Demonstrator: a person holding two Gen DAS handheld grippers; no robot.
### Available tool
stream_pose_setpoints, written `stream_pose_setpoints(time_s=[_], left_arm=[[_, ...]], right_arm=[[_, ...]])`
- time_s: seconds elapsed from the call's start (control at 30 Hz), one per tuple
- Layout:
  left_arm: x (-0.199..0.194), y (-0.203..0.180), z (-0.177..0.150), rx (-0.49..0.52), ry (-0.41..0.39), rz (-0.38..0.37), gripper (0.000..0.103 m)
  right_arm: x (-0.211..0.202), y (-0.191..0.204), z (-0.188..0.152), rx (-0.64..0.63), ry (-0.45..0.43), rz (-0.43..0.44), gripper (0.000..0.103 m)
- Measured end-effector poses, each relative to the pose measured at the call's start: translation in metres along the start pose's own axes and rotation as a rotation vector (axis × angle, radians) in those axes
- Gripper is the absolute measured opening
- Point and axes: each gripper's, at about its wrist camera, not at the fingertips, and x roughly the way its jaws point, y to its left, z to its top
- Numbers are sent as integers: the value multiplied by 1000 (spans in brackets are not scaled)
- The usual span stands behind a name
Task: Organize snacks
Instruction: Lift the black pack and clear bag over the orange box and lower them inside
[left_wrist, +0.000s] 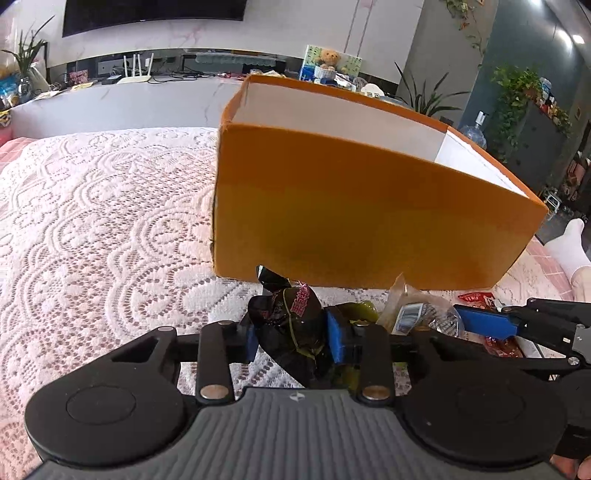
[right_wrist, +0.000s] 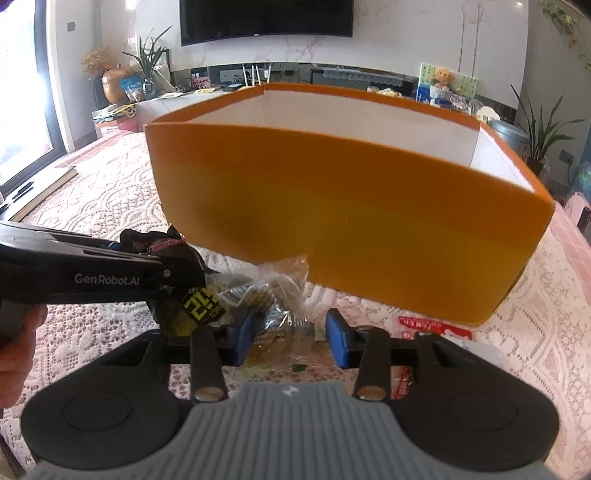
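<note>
You are working at the lower middle of both views, with the snack pile lying on the lace cloth (left_wrist: 110, 221) just in front of the orange box (left_wrist: 351, 206). Going left to right in the left wrist view: your left gripper (left_wrist: 291, 338) is clamping its blue pads on a dark snack packet (left_wrist: 288, 317); beside it a clear wrapped snack (left_wrist: 417, 314) is lying on the cloth; at the right edge your right gripper (right_wrist: 290, 338) is reaching in. In the right wrist view its jaws are standing narrow around that clear snack, though I cannot tell whether the pads are pressing it. A red packet (right_wrist: 436, 326) is lying at lower right. The box interior is showing only white walls, its floor hidden, so you are likely early: the visible snacks are all waiting outside.
</note>
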Motion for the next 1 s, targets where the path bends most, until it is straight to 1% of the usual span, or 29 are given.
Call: stream_pose_setpoints(time_s=[0.1, 0.17, 0.23, 0.37, 0.57, 0.67, 0.83, 1.0], left_arm=[[-10, -1, -1, -12, -17, 1, 40], [-19, -6, 0, 19, -37, 14, 40], [-27, -13, -3, 63, -61, 35, 40], [-42, -21, -2, 70, -78, 45, 40], [-63, -29, -1, 64, -94, 63, 40], [-74, -35, 1, 63, -110, 57, 40], [-90, -48, 5, 103, -148, 55, 40], [-102, -60, 15, 120, -191, 35, 40]], right_arm=[[-7, 2, 1, -9, -9, 4, 34], [-15, 3, 2, -13, -22, 5, 30], [-23, 3, 3, -15, -33, 7, 29], [-38, 3, 4, -11, -49, 18, 26], [-66, 2, 5, -18, -84, 16, 25], [-80, 3, 6, -21, -108, 12, 25], [-104, -1, 7, -21, -150, 1, 24], [-128, -7, 11, -20, -199, -13, 24]])
